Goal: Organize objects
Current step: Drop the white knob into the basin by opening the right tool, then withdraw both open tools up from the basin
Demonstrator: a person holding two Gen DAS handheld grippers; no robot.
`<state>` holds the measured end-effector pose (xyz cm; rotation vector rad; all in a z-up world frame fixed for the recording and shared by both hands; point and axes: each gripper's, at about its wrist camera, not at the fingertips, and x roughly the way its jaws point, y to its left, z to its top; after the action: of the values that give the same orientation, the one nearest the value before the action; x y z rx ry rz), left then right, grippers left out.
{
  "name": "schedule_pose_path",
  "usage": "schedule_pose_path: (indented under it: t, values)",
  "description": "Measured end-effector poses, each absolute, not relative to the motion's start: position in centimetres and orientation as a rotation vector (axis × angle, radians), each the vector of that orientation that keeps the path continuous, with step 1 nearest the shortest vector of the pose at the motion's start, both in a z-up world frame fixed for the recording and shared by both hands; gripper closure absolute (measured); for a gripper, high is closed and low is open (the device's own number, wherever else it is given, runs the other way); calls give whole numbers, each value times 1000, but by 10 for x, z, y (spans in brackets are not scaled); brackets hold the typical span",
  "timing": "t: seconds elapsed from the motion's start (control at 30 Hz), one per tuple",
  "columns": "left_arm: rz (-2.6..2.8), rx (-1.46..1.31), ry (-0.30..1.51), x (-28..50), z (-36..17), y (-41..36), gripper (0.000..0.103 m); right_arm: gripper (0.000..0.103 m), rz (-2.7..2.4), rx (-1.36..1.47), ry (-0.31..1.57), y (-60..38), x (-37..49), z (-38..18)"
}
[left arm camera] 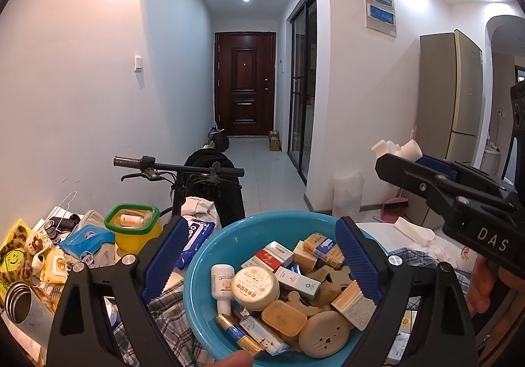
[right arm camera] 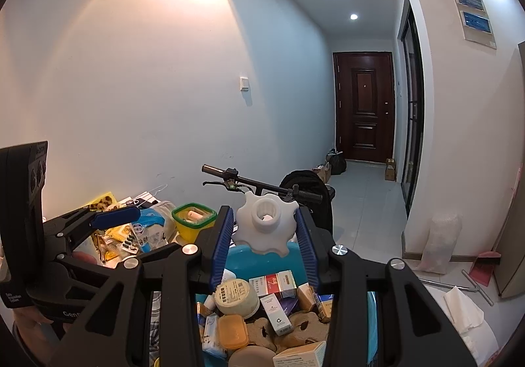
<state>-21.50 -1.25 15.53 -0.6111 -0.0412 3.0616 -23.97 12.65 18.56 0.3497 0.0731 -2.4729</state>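
Left wrist view: the left hand-held gripper spreads wide above the blue basin of small boxes.

Right wrist view: the right hand-held gripper clamps a white knob above the same basin.

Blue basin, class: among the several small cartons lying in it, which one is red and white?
In the blue basin, it is the red-and-white carton lying at the back of the pile, just behind the round cream jar. The neighbouring cartons are white, grey or yellow-and-blue.
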Motion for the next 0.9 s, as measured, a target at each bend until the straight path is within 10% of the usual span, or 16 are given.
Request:
schedule_pose_path:
  t: [0.3,0.57,0.9]
  values:
    - [3082,-589,-51,-210,160,-18,10,64,-2437,323,64,123,-227,189]
    - [3090,-547,-86,-201,166,-23,0,8,-2431,305,42,124,-220,194]
    - [3084,-541,-62,-199,168,-19,0,0,-2471,298,89,121,-218,194]
